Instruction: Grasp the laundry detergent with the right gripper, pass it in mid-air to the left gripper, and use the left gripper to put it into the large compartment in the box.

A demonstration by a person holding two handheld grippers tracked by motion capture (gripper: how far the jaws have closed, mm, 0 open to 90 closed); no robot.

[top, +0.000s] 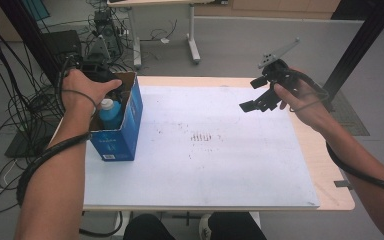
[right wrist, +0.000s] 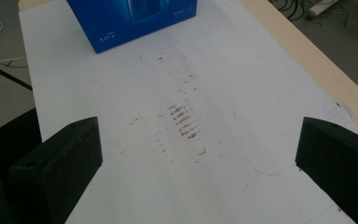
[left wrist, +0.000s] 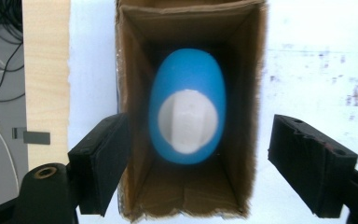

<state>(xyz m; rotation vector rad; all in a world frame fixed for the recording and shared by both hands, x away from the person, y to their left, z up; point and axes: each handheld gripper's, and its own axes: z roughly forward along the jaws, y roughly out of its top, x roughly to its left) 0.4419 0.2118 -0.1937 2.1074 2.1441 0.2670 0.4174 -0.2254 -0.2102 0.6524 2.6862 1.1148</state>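
Observation:
A blue bottle (top: 111,112) with a white cap stands upright inside an open blue cardboard box (top: 117,140) at the table's left edge. My left gripper (top: 102,80) hangs above the box mouth, mostly hidden under the hand. In the left gripper view the bottle (left wrist: 186,84) and its white cap (left wrist: 189,121) sit below and between the wide-apart jaws of that gripper (left wrist: 200,140), which touch neither the bottle nor the box wall (left wrist: 249,93). My right gripper (top: 254,95) is held in the air over the table's far right, open and empty (right wrist: 196,154), looking toward the box (right wrist: 135,18).
A white mat (top: 205,165) covers most of the wooden table (top: 330,165), with brownish smudges (top: 202,136) near its middle. Cables and equipment lie on the floor to the left (top: 25,105). A black frame post (top: 360,45) stands at the far right.

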